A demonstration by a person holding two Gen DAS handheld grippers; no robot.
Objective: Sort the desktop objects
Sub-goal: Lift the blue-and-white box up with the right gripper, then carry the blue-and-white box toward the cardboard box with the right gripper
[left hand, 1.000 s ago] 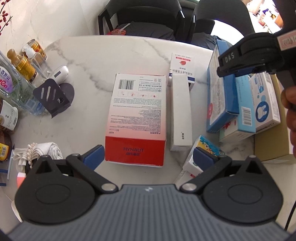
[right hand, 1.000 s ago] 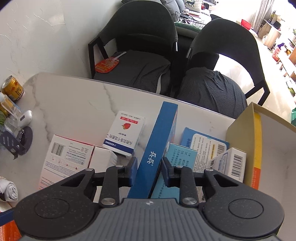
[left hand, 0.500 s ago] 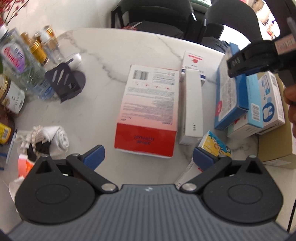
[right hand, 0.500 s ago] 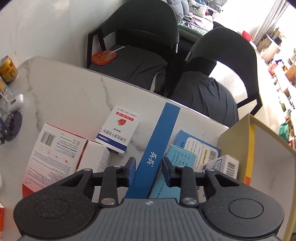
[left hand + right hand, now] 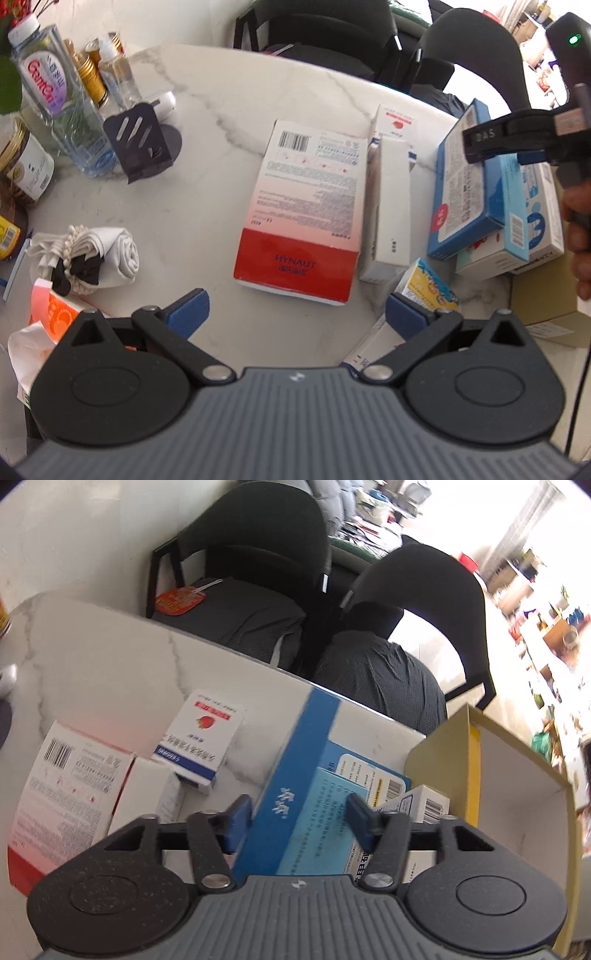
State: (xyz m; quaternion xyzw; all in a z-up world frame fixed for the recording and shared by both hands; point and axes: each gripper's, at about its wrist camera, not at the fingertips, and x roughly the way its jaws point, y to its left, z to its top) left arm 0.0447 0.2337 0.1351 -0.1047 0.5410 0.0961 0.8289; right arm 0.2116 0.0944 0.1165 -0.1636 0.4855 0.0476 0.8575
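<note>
The right gripper (image 5: 298, 821) tilts over the stack of boxes at the table's (image 5: 207, 206) right edge, jaws apart on either side of the blue box (image 5: 295, 775), which leans on the light blue boxes, though real contact cannot be told. The left gripper (image 5: 295, 310) hovers low with jaws wide and empty before the red and white box (image 5: 306, 218). Only the left view shows bottles (image 5: 55, 96) crowding the left edge and bare marble between; only the right shows the open yellow carton (image 5: 476, 760).
</note>
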